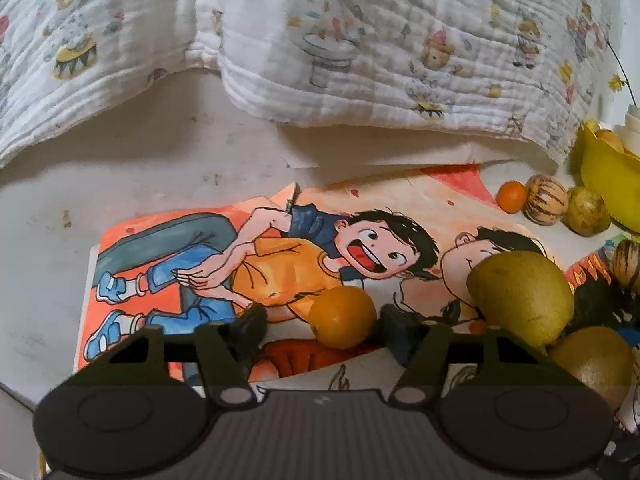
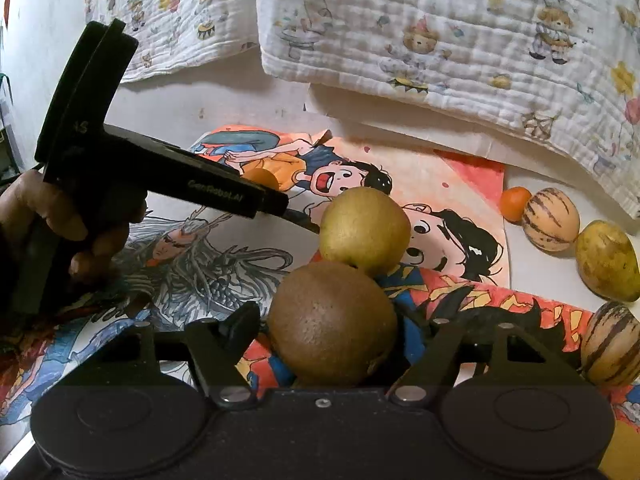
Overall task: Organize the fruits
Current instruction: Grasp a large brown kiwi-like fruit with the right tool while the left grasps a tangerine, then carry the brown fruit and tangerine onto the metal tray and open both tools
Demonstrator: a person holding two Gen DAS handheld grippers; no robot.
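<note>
A small orange lies on a cartoon poster between the fingers of my left gripper. The right finger is at its side; a gap shows on the left, so the jaws stand open around it. In the right wrist view, a round brown fruit fills my right gripper, both pads against its sides while it rests on the paper. A green-yellow pear touches it from behind. The same view shows a hand holding the left gripper over the orange.
To the right lie a tangerine, two striped melons and a yellow fruit. A yellow banana sits at the far right. A printed quilted cloth hangs along the back. Bare white tabletop lies to the left.
</note>
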